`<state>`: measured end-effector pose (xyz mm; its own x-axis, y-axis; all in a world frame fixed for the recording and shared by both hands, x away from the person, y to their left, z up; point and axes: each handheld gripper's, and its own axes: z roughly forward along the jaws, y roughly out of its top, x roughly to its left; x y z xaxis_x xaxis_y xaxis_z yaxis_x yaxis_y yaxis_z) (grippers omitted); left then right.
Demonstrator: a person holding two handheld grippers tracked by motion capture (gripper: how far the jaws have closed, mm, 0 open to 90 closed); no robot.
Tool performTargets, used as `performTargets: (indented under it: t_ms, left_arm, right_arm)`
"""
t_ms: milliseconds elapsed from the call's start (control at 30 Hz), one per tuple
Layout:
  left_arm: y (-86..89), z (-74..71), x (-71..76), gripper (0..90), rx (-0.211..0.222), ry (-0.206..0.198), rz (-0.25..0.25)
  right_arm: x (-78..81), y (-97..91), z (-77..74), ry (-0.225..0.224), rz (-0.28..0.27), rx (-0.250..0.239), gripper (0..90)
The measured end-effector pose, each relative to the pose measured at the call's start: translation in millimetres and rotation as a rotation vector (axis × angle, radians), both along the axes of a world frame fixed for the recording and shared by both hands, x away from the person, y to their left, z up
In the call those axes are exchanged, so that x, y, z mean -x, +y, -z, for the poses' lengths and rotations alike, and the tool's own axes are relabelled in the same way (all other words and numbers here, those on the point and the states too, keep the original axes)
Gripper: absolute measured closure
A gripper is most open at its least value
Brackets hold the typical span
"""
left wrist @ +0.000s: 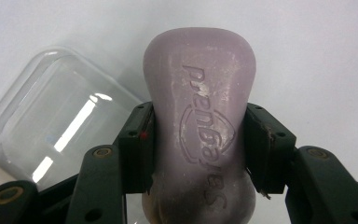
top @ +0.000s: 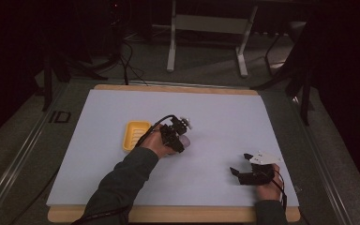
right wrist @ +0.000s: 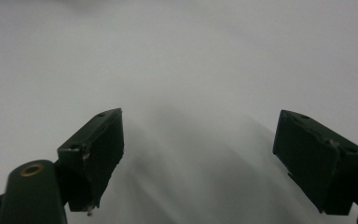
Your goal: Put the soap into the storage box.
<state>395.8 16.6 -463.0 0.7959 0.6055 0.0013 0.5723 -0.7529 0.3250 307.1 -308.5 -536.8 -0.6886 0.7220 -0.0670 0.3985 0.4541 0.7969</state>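
While left gripper [left wrist: 198,144] clamps lilac soap [left wrist: 198,116] (clear lid [left wrist: 60,116] beside), right gripper [right wrist: 198,154] gapes.

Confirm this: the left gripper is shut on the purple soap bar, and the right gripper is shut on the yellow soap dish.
Half right. The left gripper is shut on the purple soap bar, but the right gripper view shows the right gripper open and holding nothing.
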Motion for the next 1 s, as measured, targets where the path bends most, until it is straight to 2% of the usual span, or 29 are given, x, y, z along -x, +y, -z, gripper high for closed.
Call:
performTargets:
  t_ms: [1000]
  left_arm:
    - [29.6, -15.7, -4.5, 49.4, 0.024, -0.003, -0.047]
  right_arm:
    - [0.3, -0.2, -0.1, -0.002, -0.002, -0.003, 16.1]
